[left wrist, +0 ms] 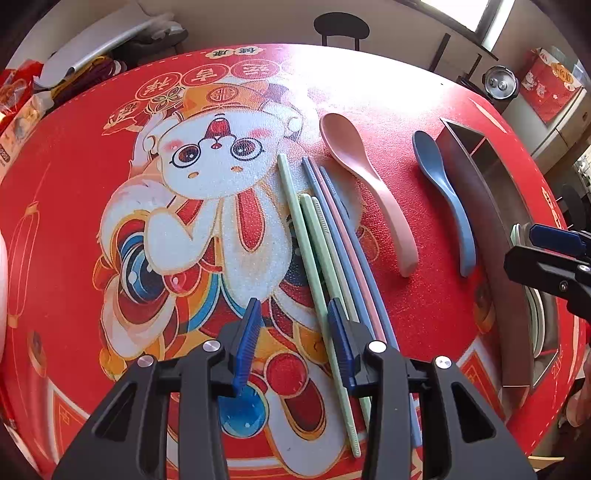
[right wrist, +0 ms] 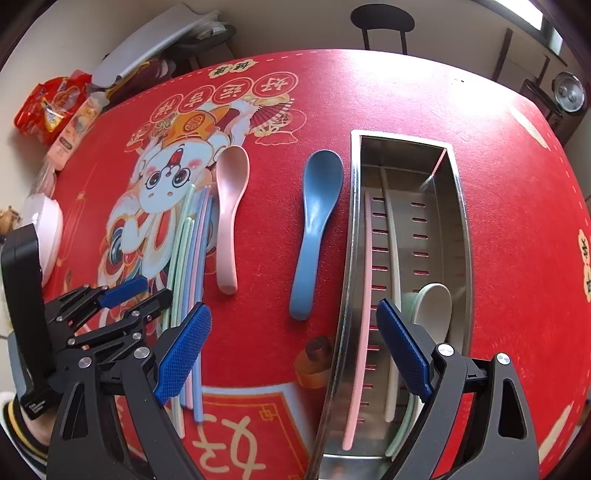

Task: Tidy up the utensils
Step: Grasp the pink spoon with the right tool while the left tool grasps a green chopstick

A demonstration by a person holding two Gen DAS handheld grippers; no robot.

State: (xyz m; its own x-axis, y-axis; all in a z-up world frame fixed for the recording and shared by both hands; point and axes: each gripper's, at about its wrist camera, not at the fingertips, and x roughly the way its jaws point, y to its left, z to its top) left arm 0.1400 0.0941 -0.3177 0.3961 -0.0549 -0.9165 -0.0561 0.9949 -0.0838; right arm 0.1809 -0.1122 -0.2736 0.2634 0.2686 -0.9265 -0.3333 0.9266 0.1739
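Currently left gripper (left wrist: 295, 343), jaws partly apart and empty, hovers by the chopstick bundle (left wrist: 332, 236) on the red mat (left wrist: 74, 221) (right gripper (right wrist: 291, 350) wide, empty, over the steel tray (right wrist: 463, 221)); a pinch risks scattering neighbouring sticks.

- You have a tabletop (right wrist: 424, 92) under a red cloth printed with a cartoon rabbit (left wrist: 207, 166).
- Beyond its far edge stands a dark chair (right wrist: 382, 22).
- Red snack packets (right wrist: 51, 107) lie at the far left.
- A steel pot lid (right wrist: 570, 96) sits at right.
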